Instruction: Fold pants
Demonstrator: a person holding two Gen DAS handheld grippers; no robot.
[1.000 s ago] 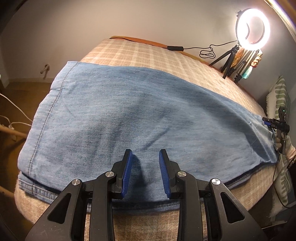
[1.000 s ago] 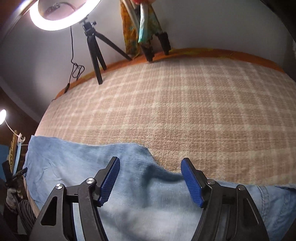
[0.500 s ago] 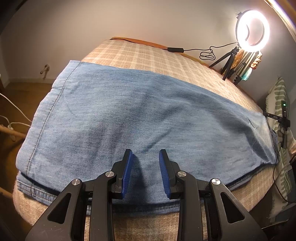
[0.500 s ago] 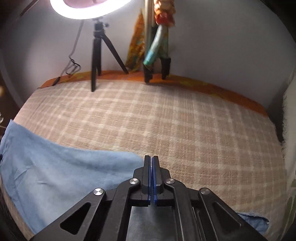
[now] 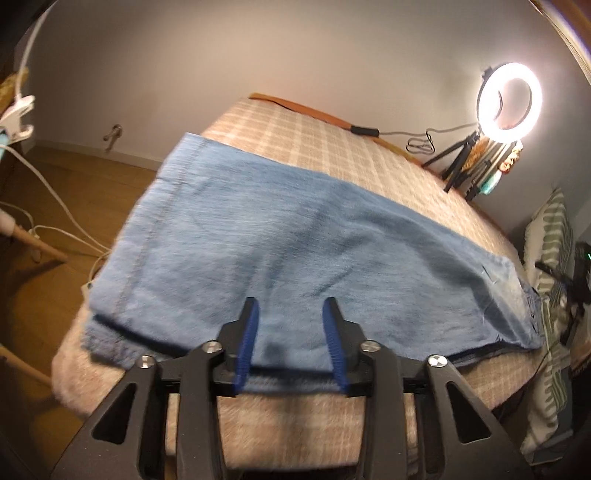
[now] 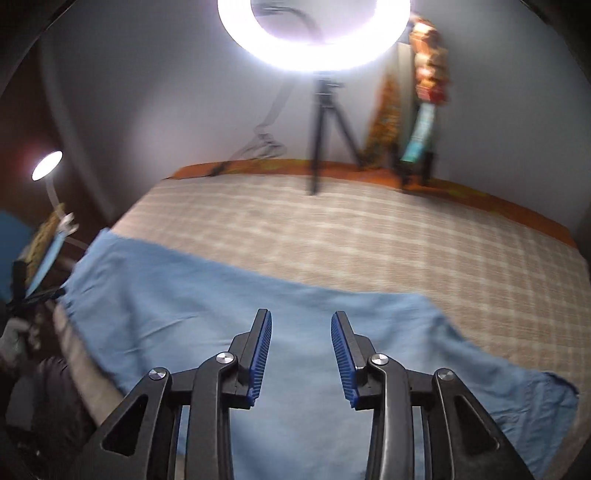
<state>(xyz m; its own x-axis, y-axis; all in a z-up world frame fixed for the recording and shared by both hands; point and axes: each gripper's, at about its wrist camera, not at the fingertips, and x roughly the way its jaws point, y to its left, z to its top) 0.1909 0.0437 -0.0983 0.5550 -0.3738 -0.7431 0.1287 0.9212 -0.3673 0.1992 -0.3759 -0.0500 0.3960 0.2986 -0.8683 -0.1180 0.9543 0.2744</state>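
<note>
Light blue denim pants [image 5: 280,251] lie flat along the near side of a bed [image 5: 332,147] covered in a beige checked blanket. One leg is folded over the other, the hem at the left end. My left gripper [image 5: 291,308] hovers above the pants' near edge; its jaws are opening with nothing between them. In the right wrist view the pants [image 6: 207,310] spread below my right gripper [image 6: 301,317], which is lifted clear of the cloth, its jaws opening and empty.
A lit ring light on a tripod [image 5: 509,98] stands at the bed's far edge, seen close in the right wrist view [image 6: 314,33]. A striped pillow [image 5: 554,236] lies at the right end. Cables [image 5: 55,199] trail over the wooden floor at left.
The right gripper shut, then parted again while rising and pulling back, so more of the pants shows. The left gripper moved back and up a little and its jaws widened.
</note>
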